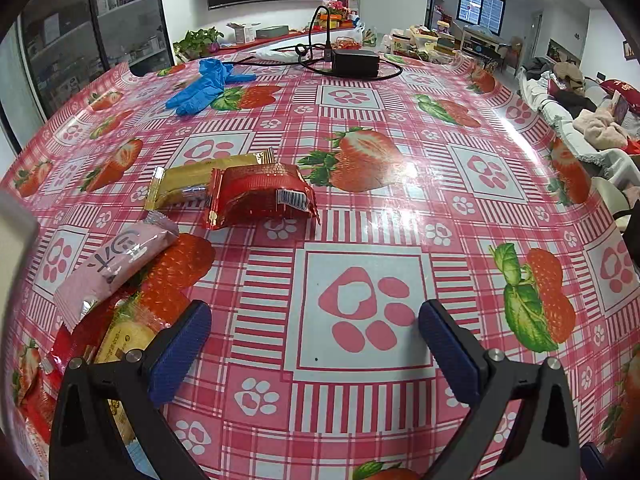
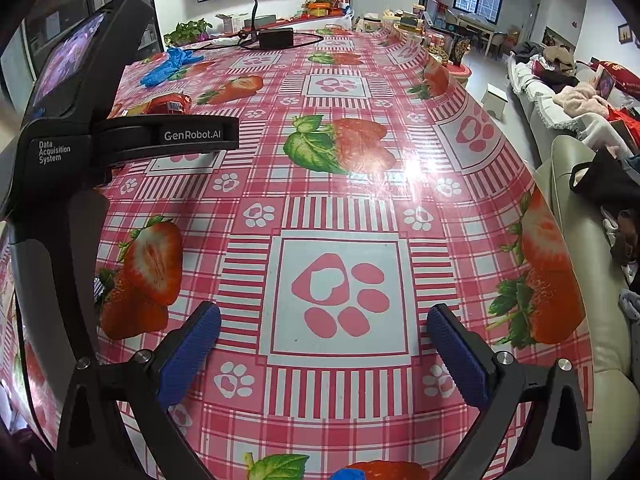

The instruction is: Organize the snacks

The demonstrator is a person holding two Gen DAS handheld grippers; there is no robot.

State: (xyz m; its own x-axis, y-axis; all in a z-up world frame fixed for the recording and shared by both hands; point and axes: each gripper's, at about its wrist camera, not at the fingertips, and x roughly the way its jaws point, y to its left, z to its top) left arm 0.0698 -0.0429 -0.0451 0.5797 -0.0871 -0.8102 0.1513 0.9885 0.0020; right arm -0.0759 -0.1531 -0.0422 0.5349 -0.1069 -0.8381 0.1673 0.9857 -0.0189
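Observation:
On the strawberry-print tablecloth [image 1: 360, 216] a red snack packet [image 1: 260, 196] lies partly over a gold snack packet [image 1: 192, 182], ahead and left of my left gripper [image 1: 316, 324]. Nearer, at the left, a pink snack bar [image 1: 116, 264] rests on a yellow and red packet [image 1: 120, 336] beside the left blue pad [image 1: 184, 352]. That gripper is open with nothing between its fingers. My right gripper [image 2: 324, 328] is also open and empty over a paw print. The left gripper's body [image 2: 92, 136] fills the right wrist view's left side, hiding most of the red packet [image 2: 168, 104].
A blue glove [image 1: 204, 86] lies far left on the table, and a black power adapter [image 1: 356, 62] with cables sits at the far edge. A sofa [image 2: 576, 216] piled with clothes runs along the table's right side. A plant [image 1: 200, 38] and boxes stand behind.

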